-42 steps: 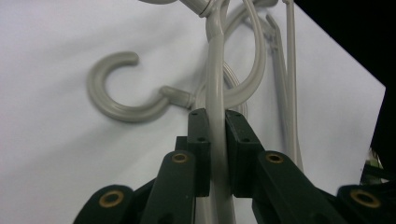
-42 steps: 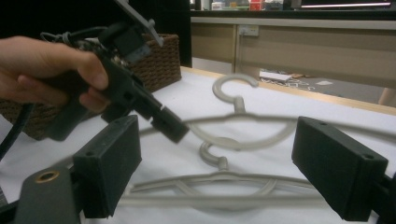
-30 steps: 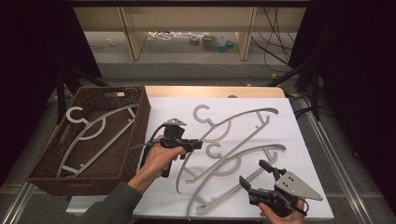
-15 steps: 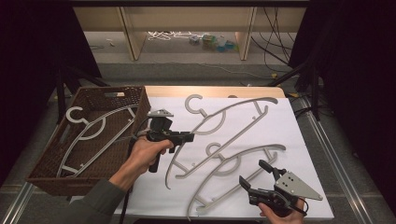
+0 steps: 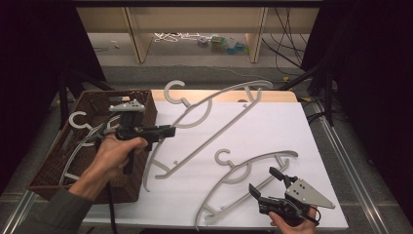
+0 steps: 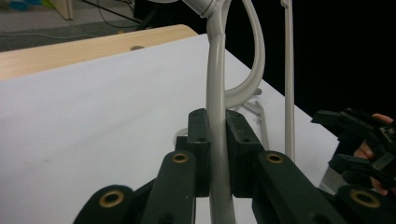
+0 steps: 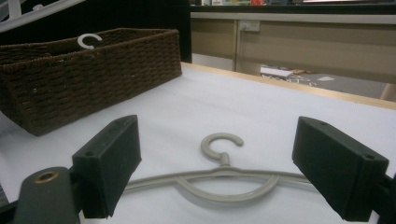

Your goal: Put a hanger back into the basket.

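My left gripper (image 5: pixel 168 131) is shut on the arm of a grey plastic hanger (image 5: pixel 214 117), which it holds tilted above the white board, hook toward the far edge. In the left gripper view both pads (image 6: pixel 198 149) clamp the hanger's bar (image 6: pixel 214 93). A second grey hanger (image 5: pixel 243 170) lies flat on the board. My right gripper (image 5: pixel 264 181) stands open just in front of it, near the board's front edge. In the right gripper view that hanger (image 7: pixel 222 144) lies beyond the wide-apart jaws of the right gripper (image 7: pixel 224 172), untouched.
A brown wicker basket (image 5: pixel 122 190) stands at the left of the board and holds several grey hangers (image 5: pixel 78 119); its wall (image 7: pixel 93 79) appears in the right gripper view. The white board (image 5: pixel 282 131) lies on a wooden table (image 5: pixel 285 96). Shelving stands beyond.
My left gripper has risen and moved left toward the basket, carrying the hanger off the board. The right gripper and the second hanger have stayed put.
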The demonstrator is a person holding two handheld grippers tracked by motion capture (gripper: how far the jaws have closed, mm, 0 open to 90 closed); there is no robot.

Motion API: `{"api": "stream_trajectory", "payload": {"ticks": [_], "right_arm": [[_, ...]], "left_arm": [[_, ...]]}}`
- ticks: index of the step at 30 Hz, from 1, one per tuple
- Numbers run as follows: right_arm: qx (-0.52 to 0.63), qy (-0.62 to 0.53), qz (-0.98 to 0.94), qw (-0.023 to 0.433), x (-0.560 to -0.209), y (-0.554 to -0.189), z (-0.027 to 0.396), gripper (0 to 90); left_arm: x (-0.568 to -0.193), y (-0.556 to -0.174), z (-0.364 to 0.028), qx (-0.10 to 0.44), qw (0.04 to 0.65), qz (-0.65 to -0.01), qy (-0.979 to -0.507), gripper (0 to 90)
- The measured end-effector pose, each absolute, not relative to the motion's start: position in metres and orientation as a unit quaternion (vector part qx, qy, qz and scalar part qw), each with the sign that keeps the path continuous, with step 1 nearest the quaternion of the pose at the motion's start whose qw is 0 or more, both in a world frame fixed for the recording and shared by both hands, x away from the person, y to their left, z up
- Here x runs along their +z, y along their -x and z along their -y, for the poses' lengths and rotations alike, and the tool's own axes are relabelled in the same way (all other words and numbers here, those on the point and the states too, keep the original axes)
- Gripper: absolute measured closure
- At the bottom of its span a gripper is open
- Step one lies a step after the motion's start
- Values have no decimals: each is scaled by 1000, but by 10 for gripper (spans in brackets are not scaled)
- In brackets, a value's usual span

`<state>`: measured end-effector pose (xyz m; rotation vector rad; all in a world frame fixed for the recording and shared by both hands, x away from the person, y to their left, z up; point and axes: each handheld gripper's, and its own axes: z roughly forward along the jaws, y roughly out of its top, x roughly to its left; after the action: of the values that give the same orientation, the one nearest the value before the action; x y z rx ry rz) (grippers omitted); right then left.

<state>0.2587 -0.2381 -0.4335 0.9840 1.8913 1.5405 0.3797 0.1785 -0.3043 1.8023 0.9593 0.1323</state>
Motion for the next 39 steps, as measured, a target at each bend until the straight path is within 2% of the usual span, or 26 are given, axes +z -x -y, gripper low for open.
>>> {"api": "stream_trajectory", "payload": {"ticks": [17,39], "right_arm": [[569,-365,-688,263,-435,-260,237,162],[573,-364,-689,253,-436,-261,237,162]], "left_arm": [[-308,-397,-278,134,499,-479,-710,816],[-324,-408,-341,205,444,-518,-702,817]]}}
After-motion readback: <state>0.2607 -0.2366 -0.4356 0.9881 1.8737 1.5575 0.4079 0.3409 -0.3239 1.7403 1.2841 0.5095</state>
